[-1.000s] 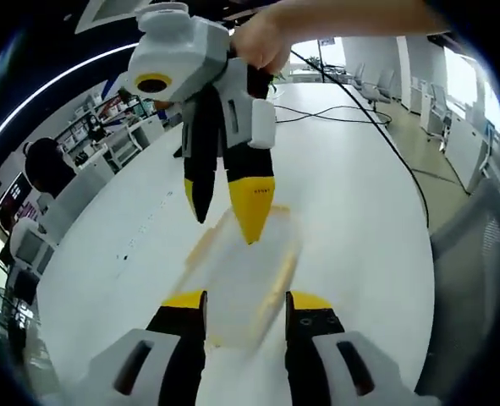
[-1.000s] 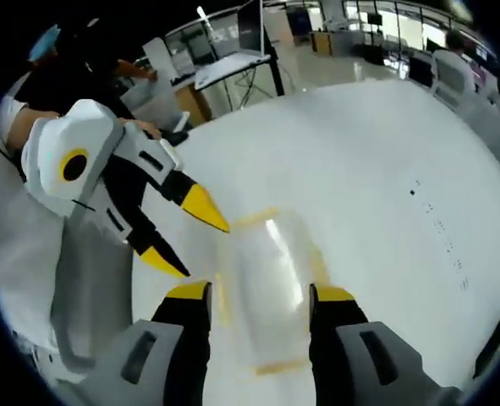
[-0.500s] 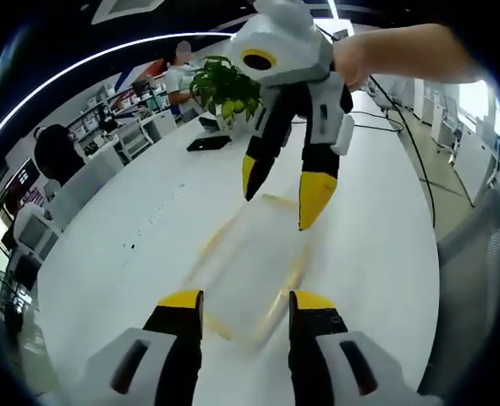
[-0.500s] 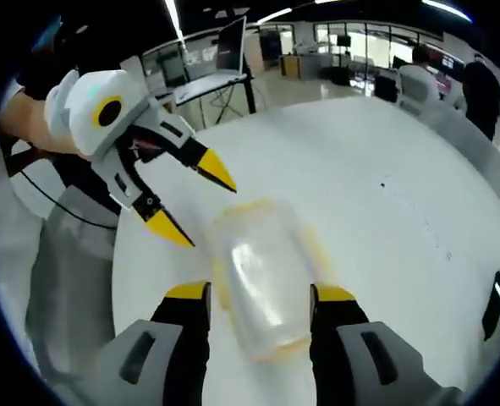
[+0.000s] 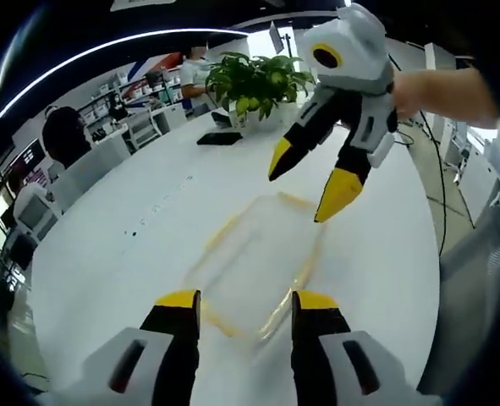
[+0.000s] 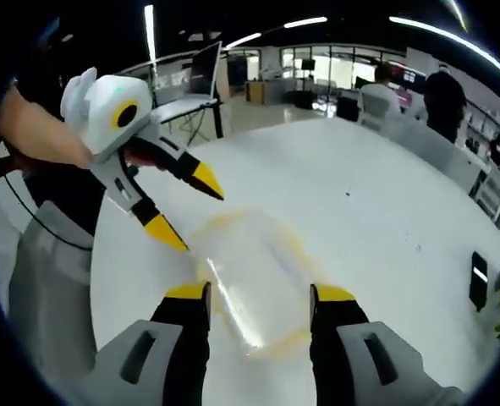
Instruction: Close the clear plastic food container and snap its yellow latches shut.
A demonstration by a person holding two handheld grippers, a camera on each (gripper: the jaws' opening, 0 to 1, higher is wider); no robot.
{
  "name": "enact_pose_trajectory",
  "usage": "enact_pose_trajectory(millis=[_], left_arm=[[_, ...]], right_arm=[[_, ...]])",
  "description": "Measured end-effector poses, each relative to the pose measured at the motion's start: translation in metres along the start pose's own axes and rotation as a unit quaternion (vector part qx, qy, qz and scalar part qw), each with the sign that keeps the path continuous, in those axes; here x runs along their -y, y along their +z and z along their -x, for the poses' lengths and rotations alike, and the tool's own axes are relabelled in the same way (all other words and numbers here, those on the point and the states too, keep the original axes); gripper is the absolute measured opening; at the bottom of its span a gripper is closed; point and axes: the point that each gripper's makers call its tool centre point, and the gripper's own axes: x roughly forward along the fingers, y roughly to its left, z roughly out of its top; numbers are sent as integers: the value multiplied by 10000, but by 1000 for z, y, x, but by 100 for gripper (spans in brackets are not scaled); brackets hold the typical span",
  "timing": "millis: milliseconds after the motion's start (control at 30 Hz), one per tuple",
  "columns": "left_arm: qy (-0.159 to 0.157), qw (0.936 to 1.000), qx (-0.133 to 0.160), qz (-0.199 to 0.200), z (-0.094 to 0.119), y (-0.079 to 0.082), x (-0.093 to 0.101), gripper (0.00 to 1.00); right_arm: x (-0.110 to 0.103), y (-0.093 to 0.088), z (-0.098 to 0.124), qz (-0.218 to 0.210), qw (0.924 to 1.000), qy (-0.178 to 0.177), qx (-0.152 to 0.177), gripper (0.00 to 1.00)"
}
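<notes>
The container [image 5: 254,266] is lying on the white table [image 5: 131,254] with lid down, between two gaping, empty grippers: left gripper [image 5: 237,306] and right gripper [image 6: 254,296]. Pressing each yellow latch [image 6: 288,342] squarely should be working best

Both grippers raised, jaws spread, gripping nothing.
Left gripper [image 5: 239,302] points forward, yellow tips parted; right gripper [image 5: 309,188] angles down opposite, held by a bare hand [image 5: 440,93] and forearm.
</notes>
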Motion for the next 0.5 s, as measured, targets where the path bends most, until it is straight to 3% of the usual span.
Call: enact_pose_trajectory(millis=[267, 500], left_arm=[[297, 9981, 463, 283, 3, -2, -1, 37], [439, 9965, 527, 479, 0, -15, 4, 37]], right_arm=[[0, -10, 9, -458, 9951, -650, 596, 42], [6, -24, 18, -834, 9867, -1070, 893, 42]])
